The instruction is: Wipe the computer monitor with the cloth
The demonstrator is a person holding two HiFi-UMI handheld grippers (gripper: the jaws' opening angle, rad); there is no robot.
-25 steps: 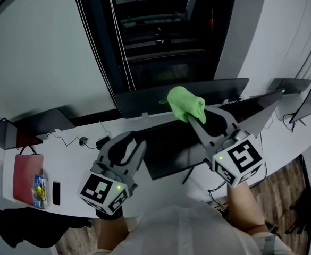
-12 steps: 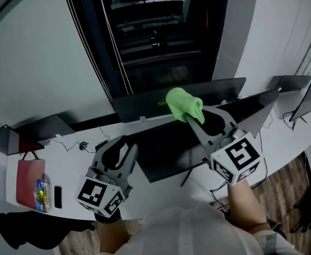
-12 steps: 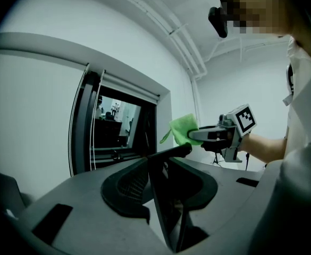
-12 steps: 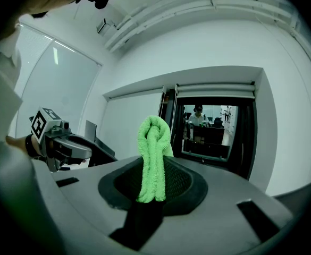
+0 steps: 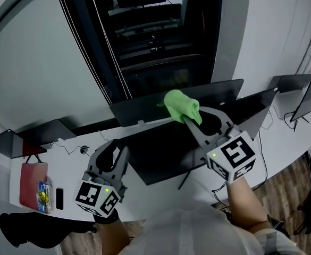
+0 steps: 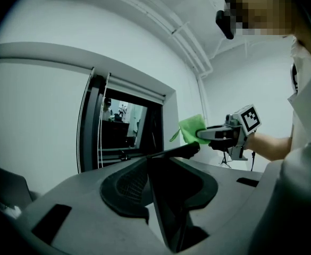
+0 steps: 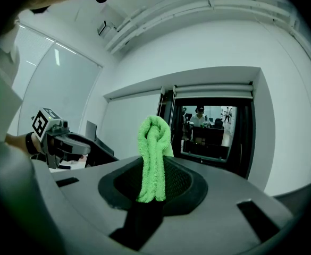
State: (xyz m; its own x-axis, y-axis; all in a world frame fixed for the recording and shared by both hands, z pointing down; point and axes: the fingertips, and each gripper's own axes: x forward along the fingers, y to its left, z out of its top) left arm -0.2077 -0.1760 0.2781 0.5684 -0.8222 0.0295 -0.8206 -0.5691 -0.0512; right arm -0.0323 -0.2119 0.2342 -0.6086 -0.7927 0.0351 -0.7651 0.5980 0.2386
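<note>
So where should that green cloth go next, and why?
Probably a short sweep along the monitor toward the person's left. The right gripper has its jaws clamped on the cloth, which sits at the monitor's top edge near its right end, so most of the dark panel lies away from the cloth.

Bunched green cloth [image 5: 182, 106] by dark monitor [image 5: 160, 153]'s top edge.

Dim, cool light; strong fisheye bending, dark vignetted corners.
</note>
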